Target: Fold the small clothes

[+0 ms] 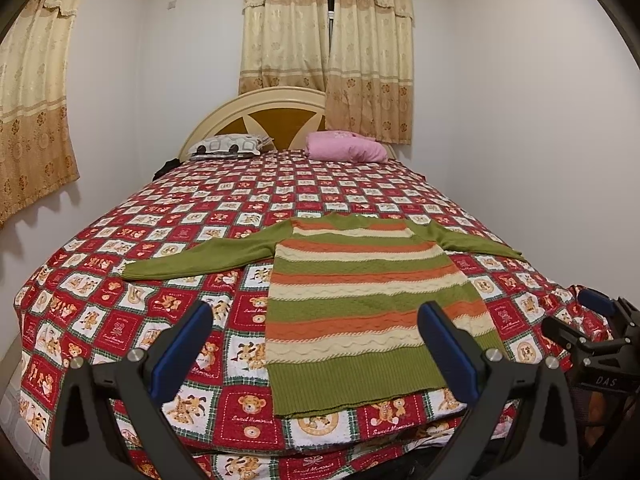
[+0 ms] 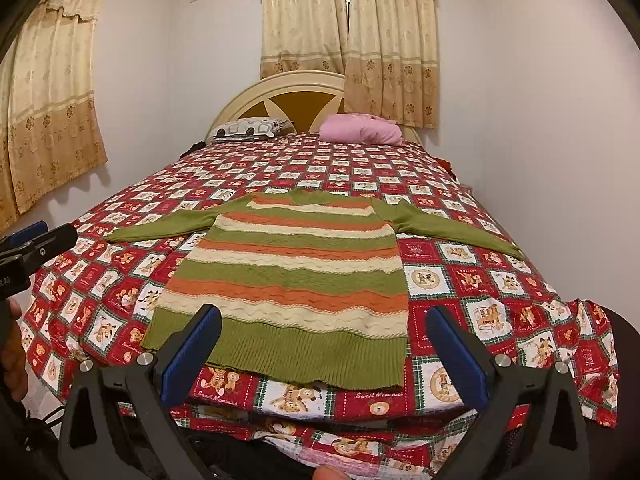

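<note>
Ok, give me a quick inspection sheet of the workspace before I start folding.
Surface: bed with red bear-print cover, smooth.
Job's things: striped sweater lying flat, sleeves spread, hem nearest the grippers, unfolded.
Clutter: patterned pillow and pink pillow by the headboard, apart from the sweater.
Grippers: left gripper and right gripper open, empty, above the bed's near edge.
Cables: nothing seen.
Surroundings: white walls, beige curtains.

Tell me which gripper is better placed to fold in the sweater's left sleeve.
Probably the left gripper: its open jaws sit nearer the left sleeve of the green, orange and cream striped knit sweater; the right gripper hovers further right.
</note>
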Action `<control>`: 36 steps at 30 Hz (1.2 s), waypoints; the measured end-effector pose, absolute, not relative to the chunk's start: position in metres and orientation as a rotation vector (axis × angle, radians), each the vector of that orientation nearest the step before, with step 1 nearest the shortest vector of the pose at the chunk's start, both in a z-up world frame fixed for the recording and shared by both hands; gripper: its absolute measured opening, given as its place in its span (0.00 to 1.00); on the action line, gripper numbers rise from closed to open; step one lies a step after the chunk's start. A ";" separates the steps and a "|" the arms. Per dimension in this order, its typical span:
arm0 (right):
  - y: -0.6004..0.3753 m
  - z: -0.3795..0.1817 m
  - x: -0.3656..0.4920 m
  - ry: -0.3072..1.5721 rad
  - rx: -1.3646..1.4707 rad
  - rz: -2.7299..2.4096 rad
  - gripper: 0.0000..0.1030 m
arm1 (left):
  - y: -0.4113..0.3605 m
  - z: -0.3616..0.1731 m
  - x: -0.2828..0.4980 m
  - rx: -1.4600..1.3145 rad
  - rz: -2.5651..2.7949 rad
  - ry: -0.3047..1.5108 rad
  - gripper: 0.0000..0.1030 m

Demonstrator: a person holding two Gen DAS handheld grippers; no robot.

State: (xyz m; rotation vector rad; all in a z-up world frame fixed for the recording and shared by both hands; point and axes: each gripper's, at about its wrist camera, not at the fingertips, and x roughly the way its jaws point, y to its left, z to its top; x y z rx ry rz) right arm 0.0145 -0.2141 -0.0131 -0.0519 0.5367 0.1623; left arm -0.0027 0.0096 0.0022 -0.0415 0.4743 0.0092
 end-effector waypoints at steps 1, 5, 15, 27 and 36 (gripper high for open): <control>-0.214 -0.013 0.015 0.538 -0.051 0.162 0.99 | 0.010 0.002 -0.003 -0.041 0.010 0.475 1.00; -0.216 -0.013 0.016 0.539 -0.049 0.160 0.99 | 0.012 0.002 -0.002 -0.041 0.016 0.478 1.00; -0.217 -0.014 0.016 0.541 -0.048 0.159 0.99 | 0.013 0.001 -0.001 -0.043 0.014 0.479 1.00; -0.218 -0.015 0.016 0.546 -0.049 0.159 0.99 | 0.013 0.001 -0.001 -0.043 0.015 0.479 1.00; -0.217 -0.016 0.017 0.549 -0.052 0.158 0.99 | 0.012 0.001 -0.001 -0.042 0.016 0.480 1.00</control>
